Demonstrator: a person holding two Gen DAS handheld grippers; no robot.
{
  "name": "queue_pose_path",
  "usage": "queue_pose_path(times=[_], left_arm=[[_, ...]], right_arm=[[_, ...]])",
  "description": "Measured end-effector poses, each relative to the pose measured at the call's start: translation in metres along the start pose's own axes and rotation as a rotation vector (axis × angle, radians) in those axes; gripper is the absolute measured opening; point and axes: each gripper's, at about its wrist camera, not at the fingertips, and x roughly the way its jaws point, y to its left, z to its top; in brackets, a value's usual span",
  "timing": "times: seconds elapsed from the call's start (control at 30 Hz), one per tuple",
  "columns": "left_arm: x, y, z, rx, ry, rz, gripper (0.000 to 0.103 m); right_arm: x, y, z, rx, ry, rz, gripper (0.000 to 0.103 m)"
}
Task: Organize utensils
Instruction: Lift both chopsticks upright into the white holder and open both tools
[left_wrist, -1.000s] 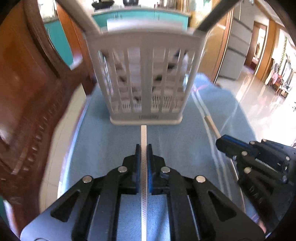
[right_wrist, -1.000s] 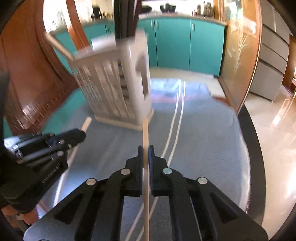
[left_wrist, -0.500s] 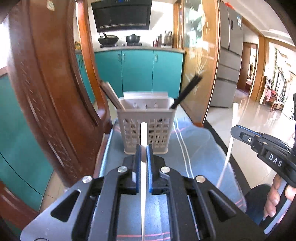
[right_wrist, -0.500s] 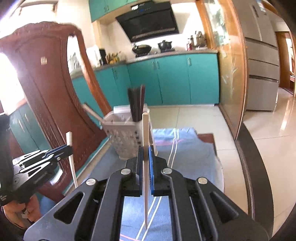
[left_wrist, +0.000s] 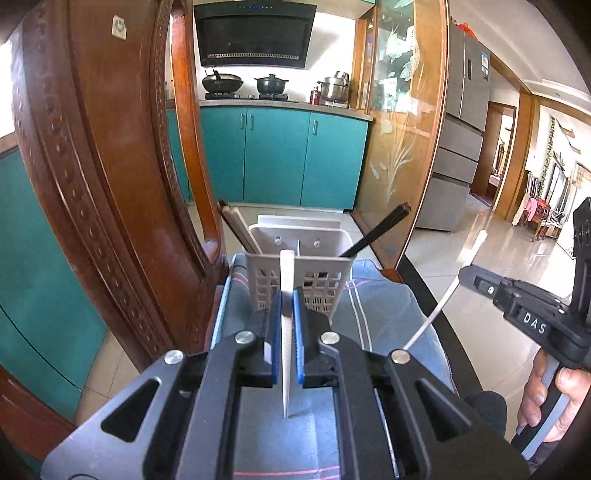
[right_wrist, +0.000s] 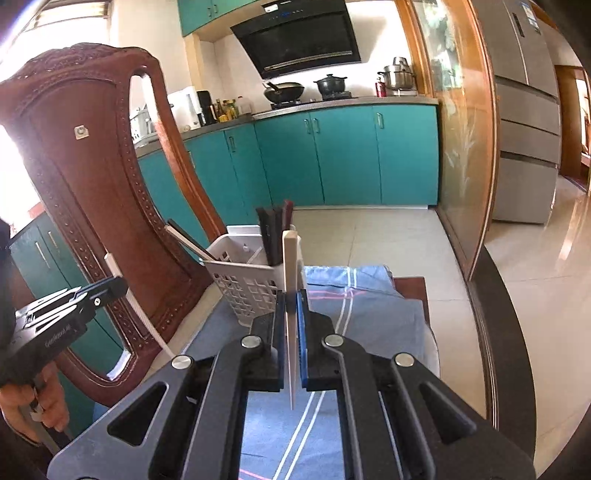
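Observation:
My left gripper (left_wrist: 287, 300) is shut on a white chopstick (left_wrist: 286, 354) held upright above the cloth. Ahead and below stands the white slotted utensil basket (left_wrist: 266, 280), with dark chopsticks (left_wrist: 376, 232) in its right half and wooden ones (left_wrist: 236, 229) in its left. My right gripper (right_wrist: 291, 297) is shut on a pale chopstick (right_wrist: 290, 254), just in front of the basket (right_wrist: 240, 288). Each wrist view shows the other gripper at its side: the right gripper (left_wrist: 465, 275) with its stick (left_wrist: 439, 306), and the left gripper (right_wrist: 118, 282) with its stick (right_wrist: 144, 317).
A carved wooden chair back (left_wrist: 110, 184) rises close on the left of the basket. A blue striped cloth (right_wrist: 365, 306) covers the tabletop, whose dark edge (right_wrist: 498, 332) runs along the right. Teal kitchen cabinets (left_wrist: 280, 158) stand far behind.
Both grippers rose off the cloth, each carrying its chopstick. The basket, close and large a second ago, now sits lower and farther away in both views.

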Motion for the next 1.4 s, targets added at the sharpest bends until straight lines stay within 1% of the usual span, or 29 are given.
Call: queue_pose_path(times=[0.1,0.17,0.3,0.37,0.47,0.57,0.63,0.7,0.77,0.87,0.93,0.97,1.07,1.17,1.4], left_arm=[[-0.005,0.003,0.012,-0.003,-0.016,-0.026,0.007],[-0.006,0.004,0.025,0.001,-0.03,-0.037,0.007],[-0.01,0.002,0.05,0.019,-0.074,-0.026,0.007],[-0.013,0.004,0.064,0.012,-0.098,-0.024,0.007],[-0.014,0.011,0.092,-0.013,-0.147,-0.003,0.007],[-0.011,0.016,0.114,-0.035,-0.194,0.015,0.007],[-0.006,0.016,0.123,-0.04,-0.23,0.031,0.007],[-0.002,0.017,0.13,-0.055,-0.265,0.056,0.007],[0.005,0.019,0.136,-0.081,-0.295,0.066,0.007],[0.017,0.021,0.138,-0.114,-0.307,0.079,0.007],[0.032,0.022,0.134,-0.127,-0.292,0.084,0.007],[0.042,0.022,0.128,-0.132,-0.265,0.086,0.007],[0.06,0.021,0.113,-0.134,-0.211,0.086,0.007],[0.07,0.018,0.102,-0.126,-0.176,0.082,0.007],[0.075,0.014,0.081,-0.091,-0.138,0.088,0.008]], right_arm=[[-0.008,0.01,0.014,-0.037,-0.03,0.015,0.006],[-0.011,0.015,0.028,-0.047,-0.044,0.049,0.007],[-0.013,0.022,0.056,-0.047,-0.076,0.105,0.006],[-0.014,0.024,0.072,-0.034,-0.101,0.127,0.007],[-0.012,0.027,0.101,-0.007,-0.149,0.143,0.007],[-0.007,0.028,0.128,0.034,-0.202,0.167,0.007],[-0.004,0.028,0.138,0.05,-0.234,0.167,0.007],[0.001,0.032,0.146,0.045,-0.274,0.141,0.007],[0.01,0.037,0.148,0.026,-0.297,0.097,0.007],[0.028,0.043,0.145,-0.012,-0.302,0.033,0.007],[0.044,0.042,0.138,-0.036,-0.285,0.002,0.006],[0.05,0.043,0.132,-0.043,-0.275,-0.005,0.006],[0.069,0.038,0.115,-0.06,-0.243,-0.022,0.006],[0.084,0.032,0.102,-0.058,-0.214,-0.017,0.006],[0.099,0.023,0.076,-0.049,-0.176,0.005,0.006]])
